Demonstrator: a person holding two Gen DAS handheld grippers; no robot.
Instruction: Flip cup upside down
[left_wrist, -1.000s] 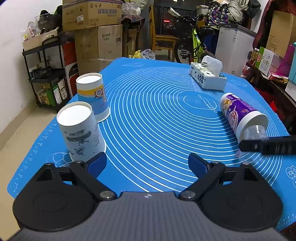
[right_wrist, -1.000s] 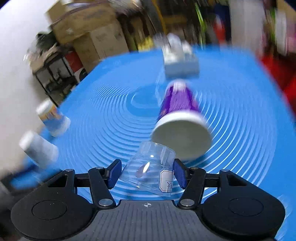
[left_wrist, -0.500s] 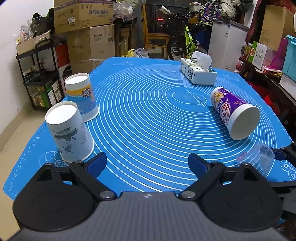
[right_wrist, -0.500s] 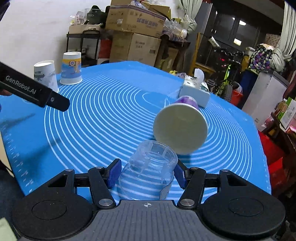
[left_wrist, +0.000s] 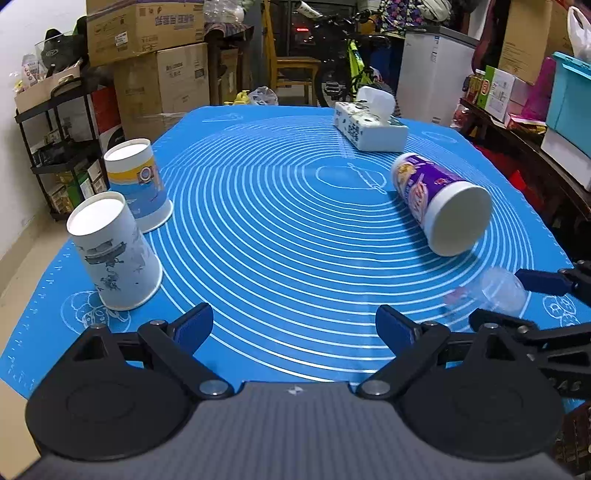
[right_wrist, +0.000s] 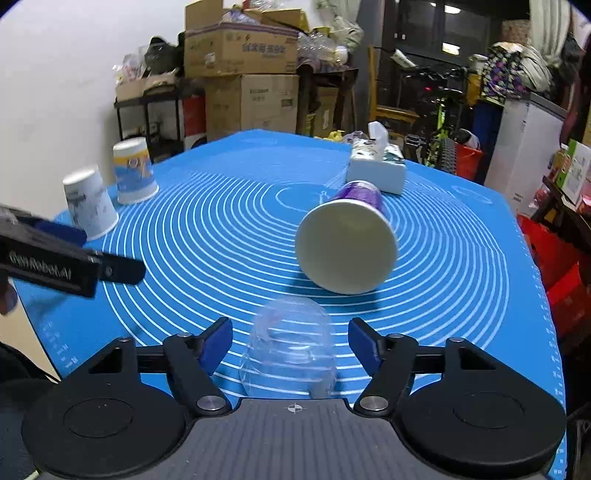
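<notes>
Your right gripper has its fingers apart on either side of the clear cup, which stands mouth-down on the blue mat, just in front of the toppled purple cup. Your left gripper is spread and empty.

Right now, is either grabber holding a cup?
No. The right gripper is open, with gaps beside the clear cup standing upside down on the mat. The left gripper is open and holds nothing.
</notes>
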